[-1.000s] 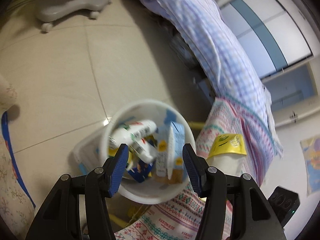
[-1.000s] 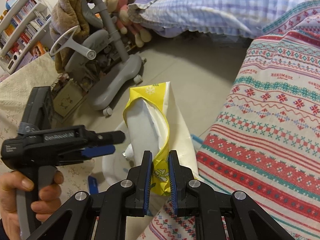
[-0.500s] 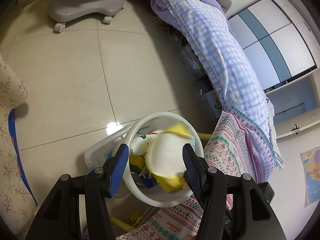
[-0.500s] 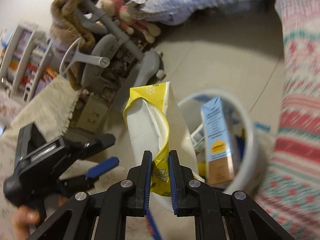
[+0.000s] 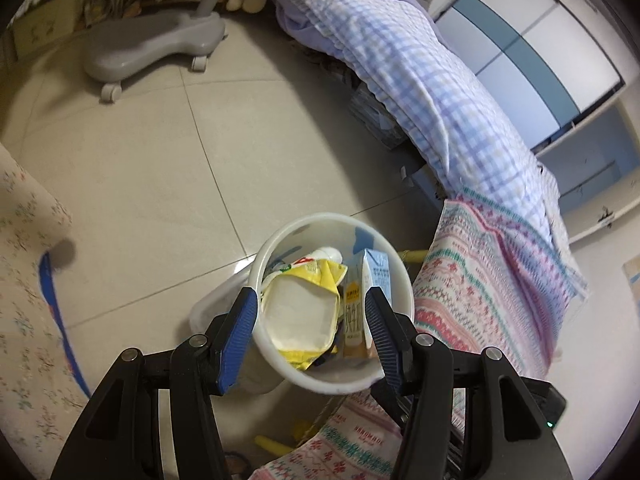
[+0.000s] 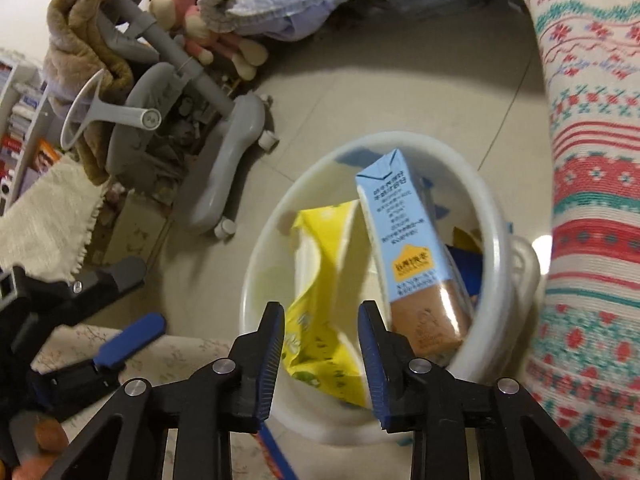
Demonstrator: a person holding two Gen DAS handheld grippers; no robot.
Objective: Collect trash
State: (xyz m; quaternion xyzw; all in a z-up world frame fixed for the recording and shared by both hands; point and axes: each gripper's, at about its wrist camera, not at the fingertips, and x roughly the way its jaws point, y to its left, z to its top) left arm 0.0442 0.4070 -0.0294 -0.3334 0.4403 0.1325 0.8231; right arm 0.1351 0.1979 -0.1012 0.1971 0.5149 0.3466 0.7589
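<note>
1. Bedroom floor of pale tiles carries the scene, with a checked purple bedspread at 1 o'clock and a grey wheeled chair base at 11 o'clock in the left wrist view.
2. On the tiles stands a white waste bin, pressed against a patterned knit blanket at 3 o'clock.
3. Inside it lie a yellow wrapper and a blue milk carton; the carton leans with its long axis running from 12 to 5 o'clock.
4. The right gripper hangs right over the bin mouth, jaws parted wide and empty, the wrapper directly below and ahead of them, apparently loose in the bin.
5. The left gripper also looks down into the bin, jaws wide apart, gripping nothing; the wrapper shows between them.
6. Judgement: this piece is deposited; no further trash is visible on the floor, so neither hand is clearly better placed for whatever comes next.
</note>
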